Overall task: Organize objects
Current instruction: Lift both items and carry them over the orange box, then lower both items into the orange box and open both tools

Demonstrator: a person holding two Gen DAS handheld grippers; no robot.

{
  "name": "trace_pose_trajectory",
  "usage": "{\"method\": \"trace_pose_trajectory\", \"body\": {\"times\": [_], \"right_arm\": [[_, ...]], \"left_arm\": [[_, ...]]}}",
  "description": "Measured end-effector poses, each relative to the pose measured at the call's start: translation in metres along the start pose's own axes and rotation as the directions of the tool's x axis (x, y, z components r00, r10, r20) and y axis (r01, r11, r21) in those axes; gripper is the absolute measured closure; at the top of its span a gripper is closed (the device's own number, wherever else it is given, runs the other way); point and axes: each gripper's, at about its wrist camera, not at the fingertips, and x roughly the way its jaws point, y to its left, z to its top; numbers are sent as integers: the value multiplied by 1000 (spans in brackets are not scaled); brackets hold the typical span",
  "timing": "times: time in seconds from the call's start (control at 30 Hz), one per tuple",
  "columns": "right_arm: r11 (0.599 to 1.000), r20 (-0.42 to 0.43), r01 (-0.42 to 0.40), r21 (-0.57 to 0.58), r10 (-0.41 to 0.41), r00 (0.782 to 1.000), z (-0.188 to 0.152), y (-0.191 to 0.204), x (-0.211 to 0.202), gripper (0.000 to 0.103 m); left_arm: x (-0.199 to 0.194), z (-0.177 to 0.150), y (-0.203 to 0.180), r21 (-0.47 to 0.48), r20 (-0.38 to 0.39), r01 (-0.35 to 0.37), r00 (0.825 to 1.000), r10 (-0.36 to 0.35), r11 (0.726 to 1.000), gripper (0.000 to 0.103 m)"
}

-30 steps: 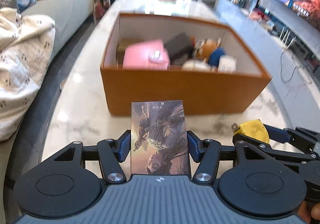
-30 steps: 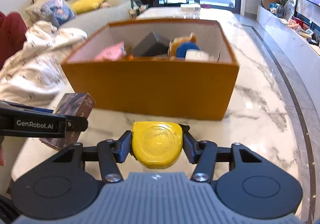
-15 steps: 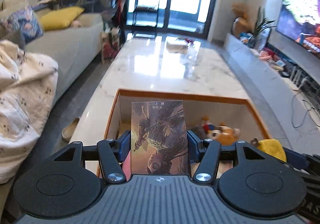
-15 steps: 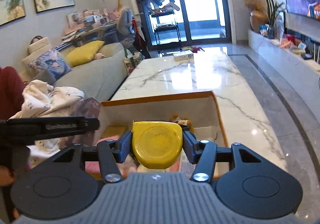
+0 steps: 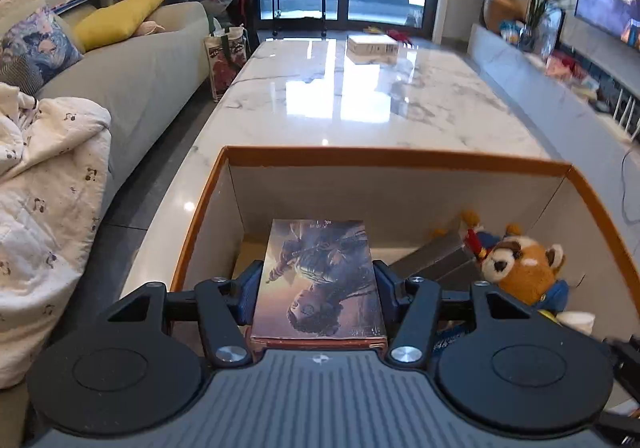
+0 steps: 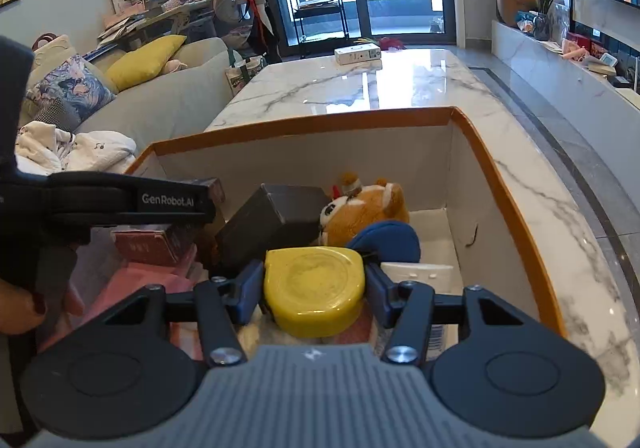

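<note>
Living room, long marble table (image 5: 360, 103), sofa (image 5: 132, 59) to the left, TV wall to the right. Orange-rimmed box (image 5: 396, 157) on the table's near end, white inside.

Left gripper (image 5: 318, 286) clamped on an illustrated book (image 5: 318, 276), blue pads tight against both long edges, cover facing up, artwork upside down. Book held over the box's left half, just ahead of the near wall. Right of those fingers, inside the box: grey box (image 5: 436, 262), then plush fox (image 5: 520, 268).

Right gripper (image 6: 314, 286) clamped on a yellow tape measure (image 6: 314, 288), pads pressing both sides, held above the box interior. Directly beyond the fingertips: grey box (image 6: 276, 224), plush fox (image 6: 364, 207), blue round item (image 6: 388, 240). Pink item (image 6: 136, 280) left of the fingers, white item (image 6: 420, 274) right. Left gripper's arm crossing the left edge of the right wrist view, hand (image 6: 24, 308) at its base.
</note>
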Motion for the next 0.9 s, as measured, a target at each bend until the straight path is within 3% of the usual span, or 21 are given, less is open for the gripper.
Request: {"method": "trace_pose_trajectory", "body": {"times": [0.33, 0.4, 0.47, 0.5, 0.67, 0.9], "right_arm": [[997, -8, -19, 74, 20, 1000, -4, -11, 9, 45], [997, -6, -18, 71, 18, 1000, -5, -11, 8, 45], [999, -8, -12, 52, 12, 1000, -6, -9, 8, 36], [999, -8, -2, 38, 2, 1000, -6, -7, 8, 34], [1000, -2, 8, 15, -8, 1000, -8, -4, 8, 26], [1000, 26, 14, 19, -14, 1000, -6, -9, -6, 21]], "left_arm": [[-2, -2, 0, 23, -3, 2, 1000, -2, 1000, 36], [-4, -1, 1, 21, 7, 5, 1000, -5, 1000, 30], [-8, -1, 1, 18, 26, 4, 1000, -4, 1000, 14], [-10, -1, 1, 19, 36, 4, 999, -5, 1000, 12], [-12, -2, -4, 54, 44, 0, 999, -2, 999, 12], [-27, -5, -1, 12, 73, 44, 996, -45, 999, 12]]}}
